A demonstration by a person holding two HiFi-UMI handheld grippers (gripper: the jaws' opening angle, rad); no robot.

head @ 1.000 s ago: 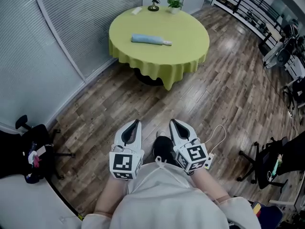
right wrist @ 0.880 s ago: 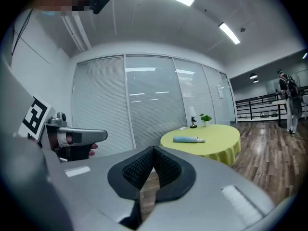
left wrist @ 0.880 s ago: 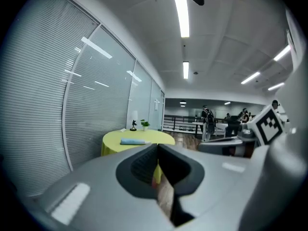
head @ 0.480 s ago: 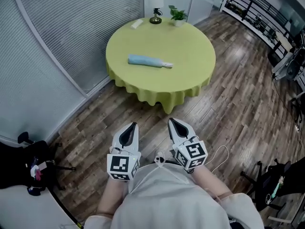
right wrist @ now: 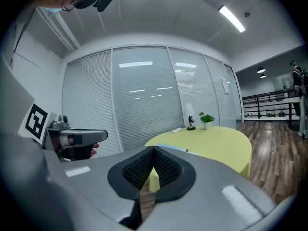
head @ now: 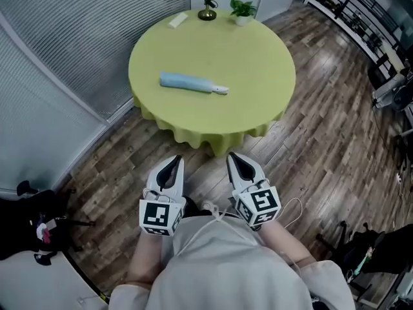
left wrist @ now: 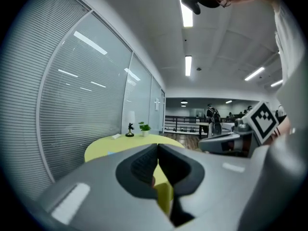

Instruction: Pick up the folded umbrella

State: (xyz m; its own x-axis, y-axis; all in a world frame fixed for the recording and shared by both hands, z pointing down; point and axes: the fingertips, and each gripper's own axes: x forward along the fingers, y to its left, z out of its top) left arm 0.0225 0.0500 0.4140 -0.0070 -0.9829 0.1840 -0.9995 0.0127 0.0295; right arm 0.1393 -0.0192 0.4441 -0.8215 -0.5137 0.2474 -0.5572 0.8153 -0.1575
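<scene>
The folded light-blue umbrella (head: 191, 82) lies flat on the round table with a yellow-green cloth (head: 258, 57), its pale handle end pointing right. In the head view my left gripper (head: 174, 162) and right gripper (head: 233, 157) hover side by side over the wood floor, just short of the table's near edge, both pointing at it. Both are shut with nothing between the jaws. In the right gripper view the umbrella (right wrist: 172, 147) shows as a thin blue strip on the table (right wrist: 221, 148) beyond the right gripper (right wrist: 154, 149). The left gripper (left wrist: 157, 146) faces the same table (left wrist: 103, 148).
At the table's far edge stand a small lamp (head: 207, 5), a potted plant (head: 243, 8) and a small white item (head: 177, 20). A glass wall with blinds (head: 58, 57) curves along the left. Office chairs sit at the lower left (head: 39, 218) and lower right (head: 374, 250).
The person and both grippers have walked forward toward the table. It now looks larger and closer, with its near edge just ahead of the fingertips. The jaws stayed shut.
</scene>
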